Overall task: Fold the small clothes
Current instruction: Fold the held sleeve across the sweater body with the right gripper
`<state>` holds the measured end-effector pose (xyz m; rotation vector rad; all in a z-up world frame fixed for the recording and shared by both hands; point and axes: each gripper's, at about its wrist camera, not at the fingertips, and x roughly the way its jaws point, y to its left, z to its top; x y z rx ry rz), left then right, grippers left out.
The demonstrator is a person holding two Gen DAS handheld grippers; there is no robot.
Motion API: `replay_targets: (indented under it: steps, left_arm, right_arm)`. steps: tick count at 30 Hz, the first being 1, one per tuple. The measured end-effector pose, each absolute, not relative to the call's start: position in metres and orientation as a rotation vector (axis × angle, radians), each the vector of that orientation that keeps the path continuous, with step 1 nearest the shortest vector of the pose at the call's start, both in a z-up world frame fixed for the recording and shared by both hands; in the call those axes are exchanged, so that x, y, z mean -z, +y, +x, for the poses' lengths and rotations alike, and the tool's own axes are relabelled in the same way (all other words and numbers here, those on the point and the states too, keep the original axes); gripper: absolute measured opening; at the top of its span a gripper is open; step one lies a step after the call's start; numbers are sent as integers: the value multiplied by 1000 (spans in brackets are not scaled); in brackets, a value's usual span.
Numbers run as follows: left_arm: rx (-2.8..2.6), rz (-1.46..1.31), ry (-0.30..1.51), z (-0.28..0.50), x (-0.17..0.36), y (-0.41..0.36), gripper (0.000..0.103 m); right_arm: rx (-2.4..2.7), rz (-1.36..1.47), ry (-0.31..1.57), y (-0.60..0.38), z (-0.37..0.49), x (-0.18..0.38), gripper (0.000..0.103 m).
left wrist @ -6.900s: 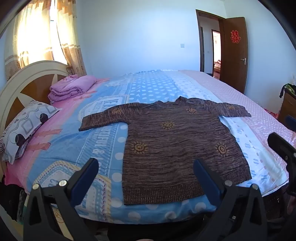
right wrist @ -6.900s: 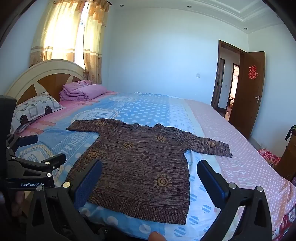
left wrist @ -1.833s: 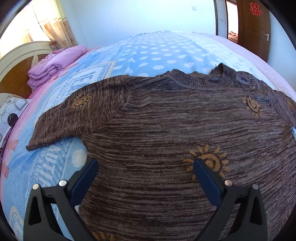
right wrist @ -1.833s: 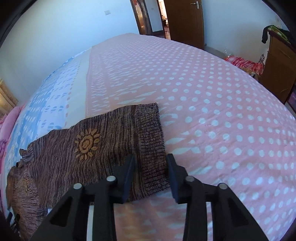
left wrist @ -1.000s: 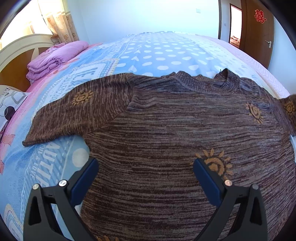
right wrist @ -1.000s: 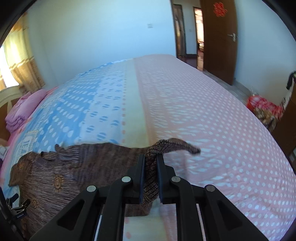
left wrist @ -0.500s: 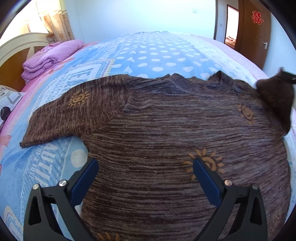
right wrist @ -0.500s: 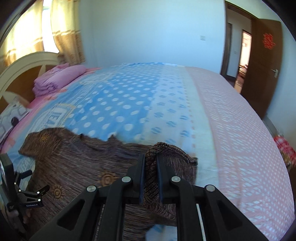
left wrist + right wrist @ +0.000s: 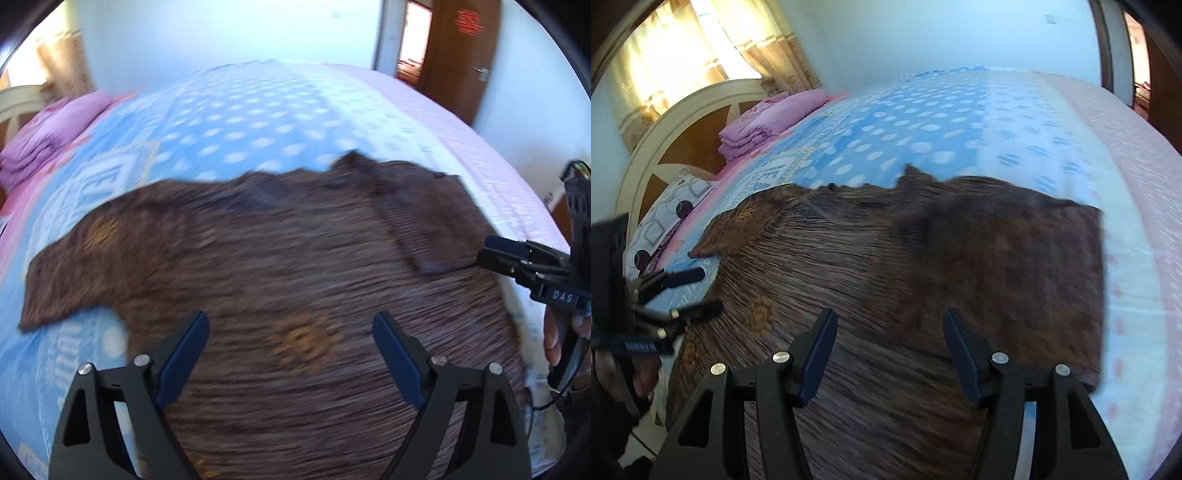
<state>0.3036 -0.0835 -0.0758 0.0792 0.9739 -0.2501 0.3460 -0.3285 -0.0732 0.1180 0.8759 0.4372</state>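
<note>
A brown knit sweater (image 9: 280,266) with orange sun motifs lies flat on the bed; it also shows in the right wrist view (image 9: 894,258). Its right sleeve (image 9: 424,214) is folded in over the body and lies flat (image 9: 1015,266). Its left sleeve (image 9: 77,258) is spread out to the left. My left gripper (image 9: 291,332) is open and empty above the sweater's lower body. My right gripper (image 9: 888,332) is open and empty over the folded sleeve side; from the left wrist view it shows at the right edge (image 9: 495,254).
The bed (image 9: 258,118) has a blue dotted and pink cover. Folded purple bedding (image 9: 768,122) lies near the headboard (image 9: 683,122), with a patterned pillow (image 9: 665,218) beside it. A brown door (image 9: 465,48) stands open at the back right.
My right gripper carried the right sleeve leftwards over the sweater's body, opened and let it go. The sleeve now lies folded flat. The left gripper stayed open above the sweater.
</note>
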Motion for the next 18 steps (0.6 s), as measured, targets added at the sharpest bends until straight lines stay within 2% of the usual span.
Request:
replay_targets:
  steps: [5,8,9,11,13,15,18]
  left_arm:
    - [319,149,943,320,73,-139,83]
    - [352,134,974,336,86,-162,68]
    - [348,119,988,340,90,-164,59]
    - [353,64,1013,354,101,-169,53]
    - [352,16,1029,364,111,-171,40]
    - [373,-47,1059,372,121,-174,34]
    - [391,-94,1004,370,122,-179,33]
  right_arm:
    - [-260,275,769,-413,328,75,61]
    - [-170,369,725,-449,318,87,62]
    - [-149,373,722,-455,316,91,62]
    - [-115,376,747,-463,314,101,62]
    - [-118,411,749,-468,315,101,62]
    - [-118,399,725,-469,313,96,62]
    - [-132,387,727,-465,313,96,62]
